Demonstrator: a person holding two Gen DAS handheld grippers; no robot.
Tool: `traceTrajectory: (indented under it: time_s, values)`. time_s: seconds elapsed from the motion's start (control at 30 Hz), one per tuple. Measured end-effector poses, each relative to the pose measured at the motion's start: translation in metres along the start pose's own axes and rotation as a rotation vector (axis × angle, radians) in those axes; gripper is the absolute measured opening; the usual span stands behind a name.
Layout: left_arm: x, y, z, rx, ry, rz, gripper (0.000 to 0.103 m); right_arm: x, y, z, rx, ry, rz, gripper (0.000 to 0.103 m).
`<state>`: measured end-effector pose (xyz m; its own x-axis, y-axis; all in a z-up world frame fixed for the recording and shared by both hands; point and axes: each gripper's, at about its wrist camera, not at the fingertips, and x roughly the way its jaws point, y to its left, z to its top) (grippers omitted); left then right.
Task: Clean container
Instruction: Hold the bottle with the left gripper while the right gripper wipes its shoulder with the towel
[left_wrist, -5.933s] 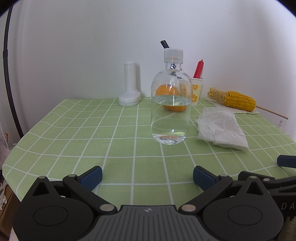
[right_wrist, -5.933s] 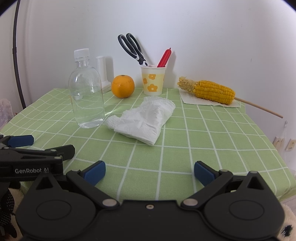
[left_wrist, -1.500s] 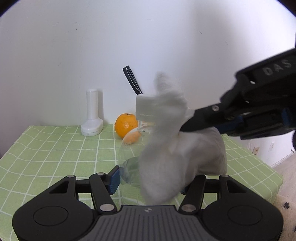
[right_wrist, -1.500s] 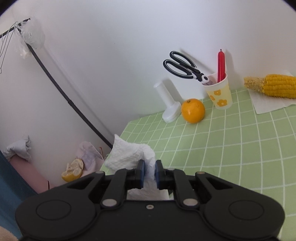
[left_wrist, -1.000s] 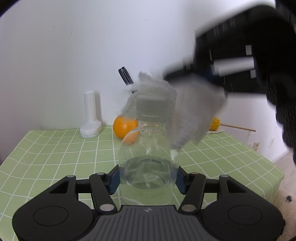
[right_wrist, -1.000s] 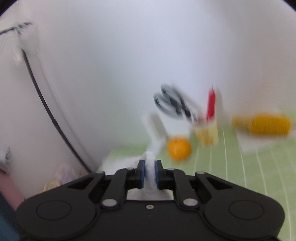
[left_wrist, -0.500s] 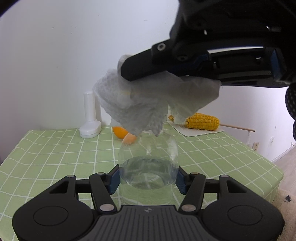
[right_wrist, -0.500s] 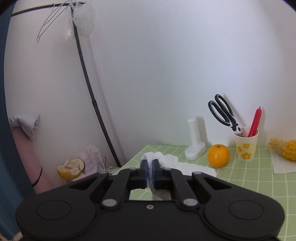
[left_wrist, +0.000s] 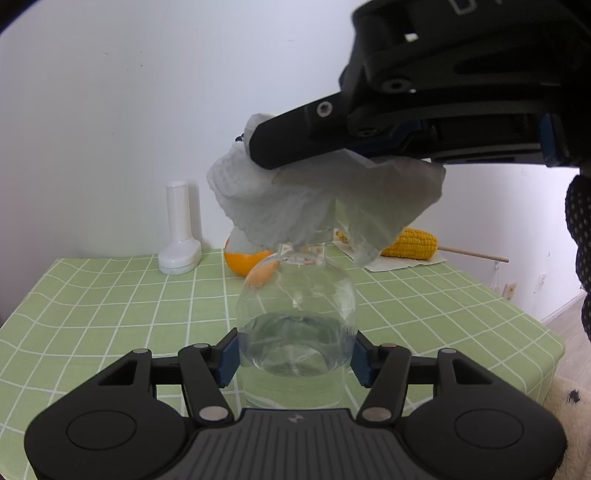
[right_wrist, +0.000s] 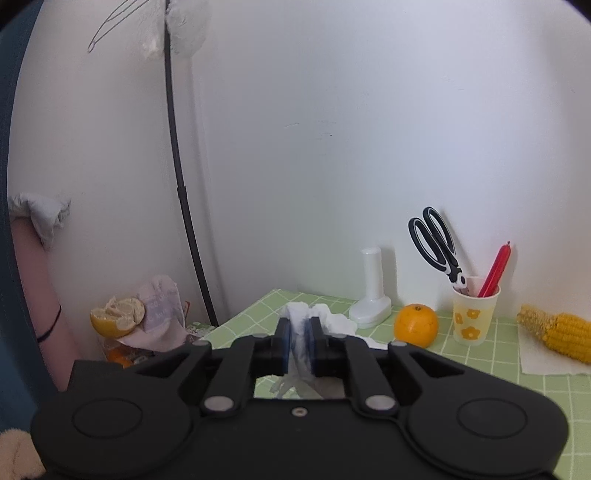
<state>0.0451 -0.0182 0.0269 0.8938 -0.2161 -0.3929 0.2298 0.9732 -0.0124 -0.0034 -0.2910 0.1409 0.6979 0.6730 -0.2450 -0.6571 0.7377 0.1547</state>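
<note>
Here the left gripper (left_wrist: 295, 360) has its blue pads pressed on either side of a clear water bottle (left_wrist: 295, 314), holding it upright just above the green checked tablecloth (left_wrist: 110, 295). The right gripper (right_wrist: 298, 345) pinches a white paper towel (left_wrist: 317, 199) between its nearly closed fingers, though the jaws are easing open slightly. Seen from the left wrist, the towel drapes over the bottle's neck and cap at twelve o'clock from the left fingers, hiding the top. Wiping looks under way at the cap; the body seems not yet wiped. An orange (right_wrist: 415, 325) sits at eleven o'clock behind the bottle, corn cob (left_wrist: 408, 243) at two.
</note>
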Motion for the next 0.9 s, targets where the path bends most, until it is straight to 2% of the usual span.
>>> traceTrajectory:
  time_s: [0.1, 0.17, 0.2, 0.37, 0.6, 0.73, 0.9]
  values:
    - [0.001, -0.002, 0.001, -0.001, 0.0, 0.001, 0.06, 0.0, 0.005, 0.0, -0.045, 0.006, -0.019, 0.015]
    - [0.002, -0.002, 0.002, -0.002, 0.0, 0.001, 0.06, 0.001, 0.007, 0.0, -0.073, 0.012, -0.04, 0.029]
    - [0.002, -0.002, 0.002, -0.003, 0.0, 0.0, 0.06, 0.002, 0.008, -0.001, -0.082, 0.022, -0.058, 0.031]
    - [-0.014, 0.0, -0.004, -0.011, -0.002, -0.001, 0.06, 0.0, 0.002, -0.004, -0.054, 0.009, -0.073, 0.012]
    - [-0.019, -0.002, -0.004, -0.016, -0.003, 0.002, 0.06, 0.002, 0.003, -0.001, -0.07, 0.011, -0.077, 0.008]
    - [-0.019, -0.003, -0.003, -0.013, -0.003, 0.001, 0.06, 0.001, 0.013, 0.002, -0.094, 0.001, -0.012, 0.005]
    - [-0.017, -0.006, -0.002, 0.002, -0.003, 0.005, 0.06, 0.001, 0.019, 0.0, -0.047, 0.045, 0.099, 0.005]
